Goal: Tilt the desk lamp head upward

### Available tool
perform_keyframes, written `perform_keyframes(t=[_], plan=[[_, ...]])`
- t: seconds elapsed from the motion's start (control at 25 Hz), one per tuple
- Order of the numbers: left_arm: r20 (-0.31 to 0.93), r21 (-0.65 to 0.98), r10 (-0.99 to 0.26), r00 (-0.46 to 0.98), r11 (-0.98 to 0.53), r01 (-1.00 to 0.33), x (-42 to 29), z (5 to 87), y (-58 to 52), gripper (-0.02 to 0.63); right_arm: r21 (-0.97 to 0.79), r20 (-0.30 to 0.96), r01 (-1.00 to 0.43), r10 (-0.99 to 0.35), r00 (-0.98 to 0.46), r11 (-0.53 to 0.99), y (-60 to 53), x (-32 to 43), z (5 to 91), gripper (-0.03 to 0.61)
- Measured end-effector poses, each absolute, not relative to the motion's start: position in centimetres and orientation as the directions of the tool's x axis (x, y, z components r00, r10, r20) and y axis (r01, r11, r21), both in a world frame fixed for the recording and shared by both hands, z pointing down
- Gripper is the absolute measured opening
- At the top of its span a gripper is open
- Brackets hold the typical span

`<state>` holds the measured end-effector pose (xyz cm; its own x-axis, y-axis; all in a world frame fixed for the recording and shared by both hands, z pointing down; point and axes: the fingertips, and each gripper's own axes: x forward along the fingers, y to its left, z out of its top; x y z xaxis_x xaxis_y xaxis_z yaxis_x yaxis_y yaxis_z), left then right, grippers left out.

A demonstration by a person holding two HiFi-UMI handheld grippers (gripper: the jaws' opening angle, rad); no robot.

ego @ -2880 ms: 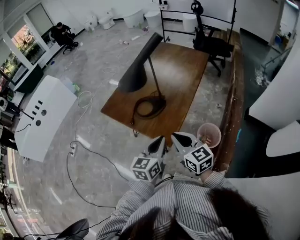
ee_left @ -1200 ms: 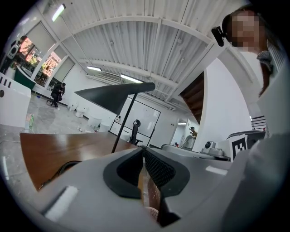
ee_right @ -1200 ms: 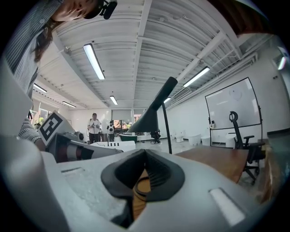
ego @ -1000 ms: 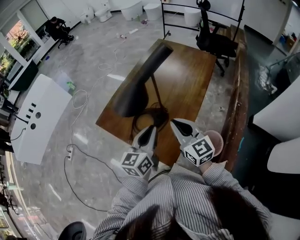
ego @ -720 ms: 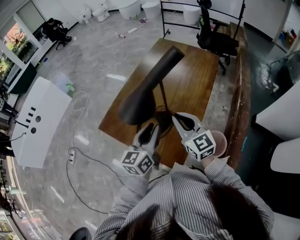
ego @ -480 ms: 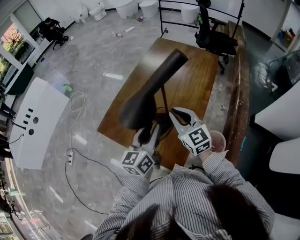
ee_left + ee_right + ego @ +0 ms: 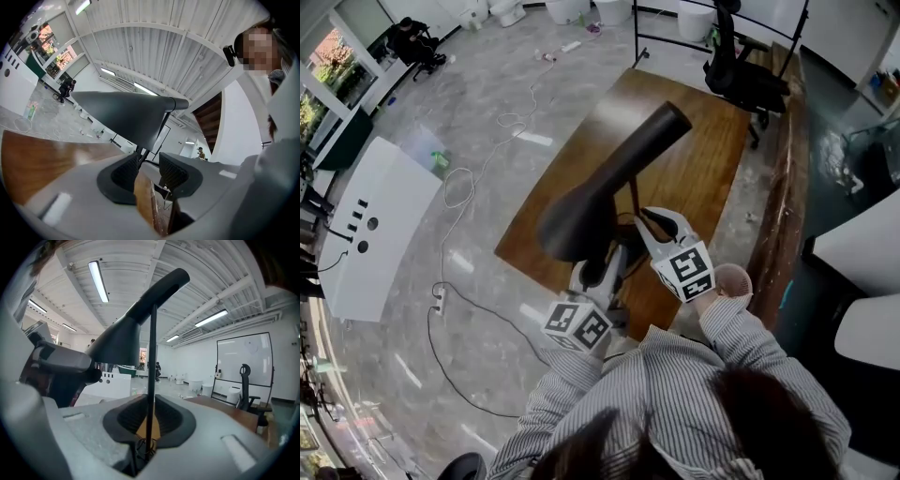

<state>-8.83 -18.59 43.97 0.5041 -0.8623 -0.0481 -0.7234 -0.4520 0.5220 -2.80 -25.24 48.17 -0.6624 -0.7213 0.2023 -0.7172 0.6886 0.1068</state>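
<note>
Two striped sleeves [image 7: 675,375] reaching forward from 6 o'clock, a gripper in each hand. Left gripper [image 7: 602,272] pointing forward beneath the wide end of the black lamp head [image 7: 609,178], jaws just opened wide, nothing between the pads, only the table edge showing through the gap. Right gripper [image 7: 659,223] at its 2 o'clock, jaws narrow, closed on the thin lamp stem [image 7: 152,357]. Lamp near the front edge of the wooden table [image 7: 694,178], head slanting up toward 1 o'clock. Office chair [image 7: 750,80] at 1 o'clock beyond the table; pink cup [image 7: 731,279] by the right wrist; white cabinet [image 7: 375,225] at 9 o'clock.
</note>
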Motion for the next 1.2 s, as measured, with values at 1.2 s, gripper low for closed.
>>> perform_keyframes(t=[1.2], plan=[[-0.088, 0.537, -0.855, 0.512, -0.473, -0.699, -9.7, 42.6, -18.7, 0.012, 0.058, 0.263, -0.710, -0.697, -0.667, 0.701, -26.1, -3.9, 50.7, 0.049]])
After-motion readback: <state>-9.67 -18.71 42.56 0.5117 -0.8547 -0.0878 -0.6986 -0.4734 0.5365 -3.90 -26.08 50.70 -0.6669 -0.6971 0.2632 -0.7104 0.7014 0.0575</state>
